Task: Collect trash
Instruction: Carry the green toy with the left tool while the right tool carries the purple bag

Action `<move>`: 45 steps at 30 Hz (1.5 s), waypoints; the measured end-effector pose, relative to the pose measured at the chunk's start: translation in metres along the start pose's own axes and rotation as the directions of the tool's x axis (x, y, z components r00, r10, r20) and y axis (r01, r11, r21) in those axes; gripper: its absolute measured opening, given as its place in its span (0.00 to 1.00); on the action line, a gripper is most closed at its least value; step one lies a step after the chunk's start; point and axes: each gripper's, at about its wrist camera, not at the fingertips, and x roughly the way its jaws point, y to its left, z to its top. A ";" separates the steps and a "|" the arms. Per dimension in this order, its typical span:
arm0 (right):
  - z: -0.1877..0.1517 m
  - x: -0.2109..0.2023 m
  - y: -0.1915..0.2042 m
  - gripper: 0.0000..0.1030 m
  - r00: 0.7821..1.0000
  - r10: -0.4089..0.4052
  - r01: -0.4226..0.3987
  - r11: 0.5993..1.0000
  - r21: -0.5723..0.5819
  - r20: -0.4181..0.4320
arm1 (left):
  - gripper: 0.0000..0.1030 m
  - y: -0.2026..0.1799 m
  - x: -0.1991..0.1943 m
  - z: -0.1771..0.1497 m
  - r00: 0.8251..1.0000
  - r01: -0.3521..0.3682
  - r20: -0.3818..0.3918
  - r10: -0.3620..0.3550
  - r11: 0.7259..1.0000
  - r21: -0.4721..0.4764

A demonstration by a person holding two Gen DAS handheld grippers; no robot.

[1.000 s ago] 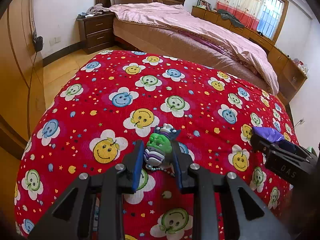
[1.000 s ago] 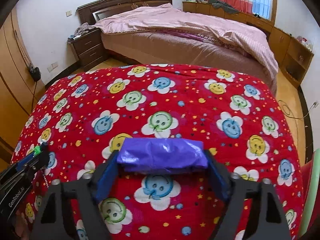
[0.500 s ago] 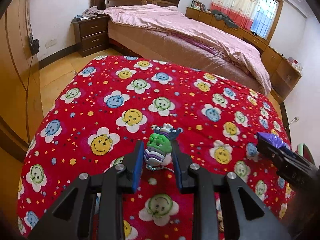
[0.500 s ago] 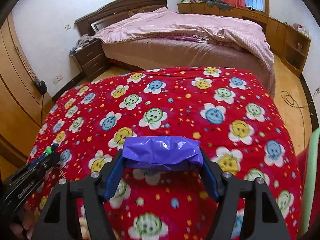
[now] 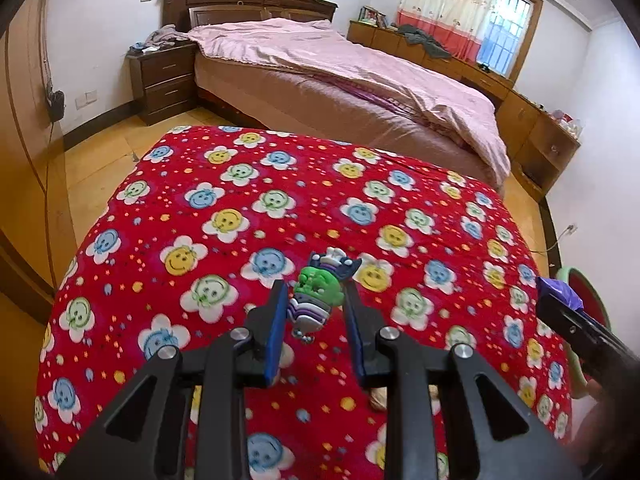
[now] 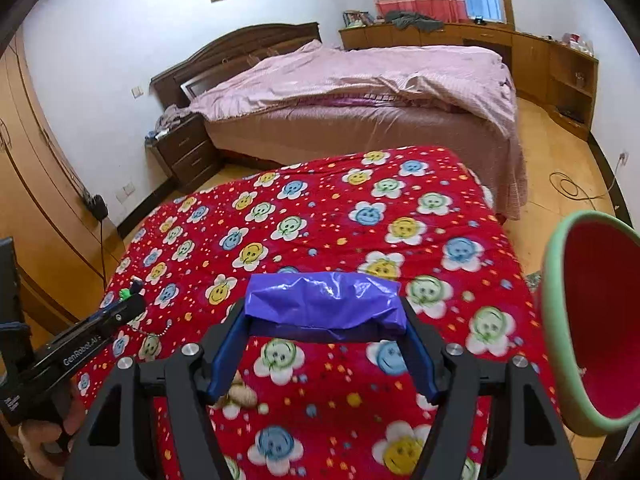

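My left gripper (image 5: 316,308) is shut on a green and purple rubber charm (image 5: 316,292) with a short bead chain, held above the red smiley-flower quilt (image 5: 224,208). My right gripper (image 6: 324,312) is shut on a crumpled purple plastic wrapper (image 6: 324,300), held above the same quilt (image 6: 332,208). A red bin with a green rim (image 6: 592,320) stands close to the right of the right gripper; it also shows in the left wrist view (image 5: 580,284). The left gripper shows at the lower left of the right wrist view (image 6: 132,300).
A small brownish object (image 6: 240,394) lies on the quilt under the right gripper. Beyond the quilt stands a bed with a pink cover (image 5: 360,76), a dark nightstand (image 5: 164,76), wooden cabinets (image 5: 536,140) and a wardrobe (image 6: 36,184).
Both grippers have risen and pulled back from the quilt with their loads. The red bin has come into view close on the right of the right gripper.
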 end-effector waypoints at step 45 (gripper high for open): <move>-0.035 -0.158 -0.128 0.70 0.972 -0.137 0.095 0.972 0.215 0.190 | 0.27 -0.166 -0.063 -0.022 0.962 0.274 -0.062 -0.267 0.928 0.252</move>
